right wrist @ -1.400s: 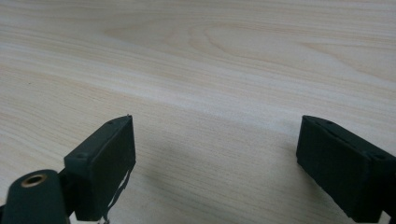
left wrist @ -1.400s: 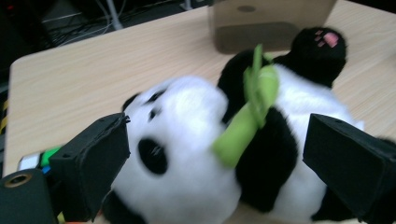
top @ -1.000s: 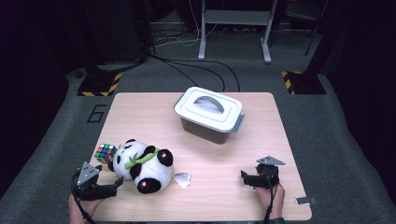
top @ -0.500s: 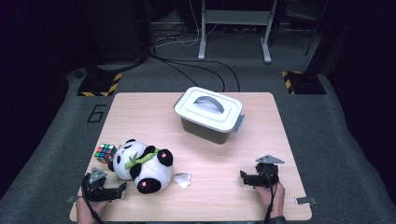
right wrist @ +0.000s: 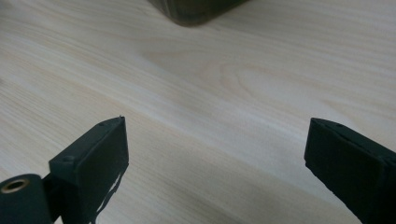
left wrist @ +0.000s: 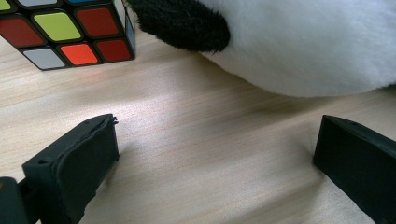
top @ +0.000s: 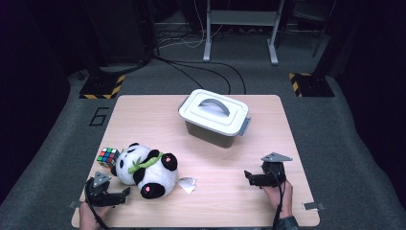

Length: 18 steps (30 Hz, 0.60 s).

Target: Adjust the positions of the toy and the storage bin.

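Observation:
A black-and-white panda plush lies on its back at the front left of the wooden table. Touching its left side is a Rubik's cube. My left gripper rests open at the table's front edge, just in front of the panda. In the left gripper view, the gripper has bare wood between its jaws, with the cube and the panda just ahead. My right gripper lies open at the front right, pointing left. Its jaws stand wide apart over bare wood.
A grey box with a handled white lid stands shut at the table's middle back; its lower corner shows in the right gripper view. A small white tag-like scrap lies by the panda. The dark floor holds cables and stands.
My left gripper has shifted slightly right and toward the front edge, staying open. The right gripper, panda, cube and box have not moved.

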Each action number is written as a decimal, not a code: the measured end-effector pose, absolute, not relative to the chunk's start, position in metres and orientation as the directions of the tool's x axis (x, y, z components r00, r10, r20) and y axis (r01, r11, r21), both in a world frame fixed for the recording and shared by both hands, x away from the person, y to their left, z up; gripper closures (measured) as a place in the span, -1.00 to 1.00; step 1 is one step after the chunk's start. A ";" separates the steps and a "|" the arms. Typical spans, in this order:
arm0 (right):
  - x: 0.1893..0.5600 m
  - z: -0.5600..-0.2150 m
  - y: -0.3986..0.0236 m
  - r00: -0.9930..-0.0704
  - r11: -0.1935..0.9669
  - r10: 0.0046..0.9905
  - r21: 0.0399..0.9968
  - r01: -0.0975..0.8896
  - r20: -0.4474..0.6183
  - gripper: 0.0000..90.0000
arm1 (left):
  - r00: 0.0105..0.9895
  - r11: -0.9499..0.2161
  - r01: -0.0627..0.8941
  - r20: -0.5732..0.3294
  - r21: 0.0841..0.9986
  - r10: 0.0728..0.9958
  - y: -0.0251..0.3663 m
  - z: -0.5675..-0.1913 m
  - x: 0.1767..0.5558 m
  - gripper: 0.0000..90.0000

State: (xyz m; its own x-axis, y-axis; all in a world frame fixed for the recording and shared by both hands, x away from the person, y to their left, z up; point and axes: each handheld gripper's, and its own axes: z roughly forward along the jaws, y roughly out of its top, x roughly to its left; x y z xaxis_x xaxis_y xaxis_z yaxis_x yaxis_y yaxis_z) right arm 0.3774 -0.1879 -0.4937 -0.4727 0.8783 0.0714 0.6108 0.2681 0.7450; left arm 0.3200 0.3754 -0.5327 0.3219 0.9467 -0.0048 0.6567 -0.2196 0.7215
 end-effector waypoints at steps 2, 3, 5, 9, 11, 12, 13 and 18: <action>0.380 -0.486 -0.187 -0.481 0.268 0.874 0.754 0.599 0.071 -0.87 | 0.322 -0.218 0.657 -0.007 0.722 0.947 0.375 -0.533 0.320 -1.00; 0.381 -0.481 -0.187 -0.490 0.271 0.869 0.758 0.593 0.072 -0.86 | 0.322 -0.220 0.657 -0.005 0.721 0.947 0.375 -0.533 0.320 -1.00; 0.382 -0.478 -0.186 -0.494 0.274 0.867 0.761 0.588 0.069 -0.86 | 0.322 -0.219 0.657 -0.007 0.722 0.947 0.375 -0.533 0.320 -1.00; 0.390 -0.456 -0.182 -0.520 0.281 0.851 0.775 0.566 0.071 -0.86 | 0.322 -0.218 0.657 -0.007 0.722 0.947 0.375 -0.533 0.320 -1.00; 0.394 -0.448 -0.180 -0.532 0.289 0.844 0.779 0.557 0.067 -0.86 | 0.322 -0.219 0.657 -0.006 0.722 0.947 0.375 -0.533 0.320 -1.00; 0.395 -0.445 -0.179 -0.533 0.288 0.843 0.779 0.557 0.070 -0.86 | 0.322 -0.218 0.657 -0.007 0.721 0.947 0.375 -0.533 0.320 -1.00; 0.395 -0.445 -0.179 -0.533 0.288 0.843 0.779 0.557 0.070 -0.86 | 0.322 -0.218 0.657 -0.007 0.721 0.947 0.375 -0.533 0.320 -1.00; 0.407 -0.426 -0.172 -0.566 0.312 0.822 0.781 0.540 0.063 -0.86 | 0.322 -0.218 0.657 -0.007 0.722 0.947 0.375 -0.533 0.320 -1.00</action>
State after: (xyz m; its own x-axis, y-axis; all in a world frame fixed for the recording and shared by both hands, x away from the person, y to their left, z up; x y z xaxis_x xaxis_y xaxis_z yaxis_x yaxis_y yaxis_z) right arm 0.4066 -0.1724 -0.4255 -0.5659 0.8220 0.0629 0.5404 0.3123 0.7813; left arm 0.3199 0.3753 -0.5328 0.3219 0.9467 -0.0073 0.6569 -0.2178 0.7218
